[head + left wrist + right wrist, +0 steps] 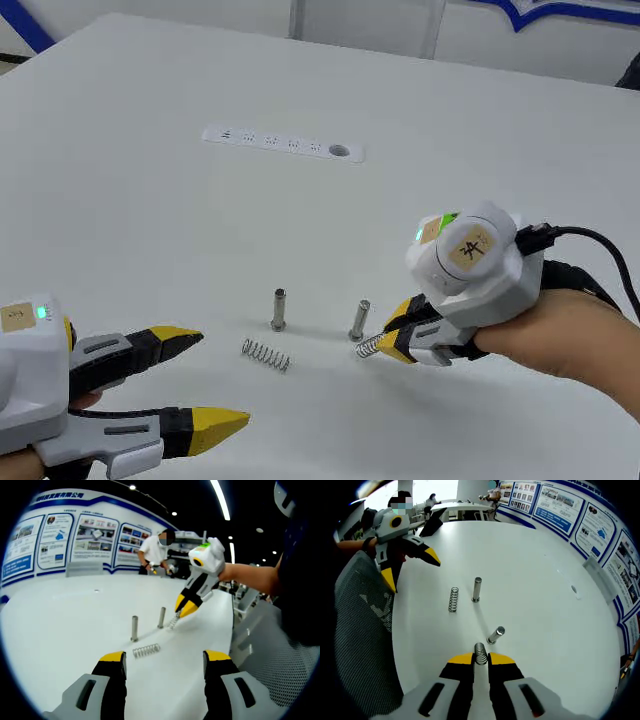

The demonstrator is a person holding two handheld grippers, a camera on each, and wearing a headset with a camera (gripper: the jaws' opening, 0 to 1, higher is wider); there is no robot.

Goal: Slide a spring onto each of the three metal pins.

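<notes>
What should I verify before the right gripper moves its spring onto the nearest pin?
1. Grip: right gripper shut on held spring: ok.
2. Target: nearer pin upright, bare: ok.
3. Alignment: held spring above pin top: not ok, sits low beside it.
4. Clearance: left gripper open, apart from both pins: ok.
5. Supplies: loose spring lies by far pin: ok.
6. Third pin: cannot tell.
</notes>
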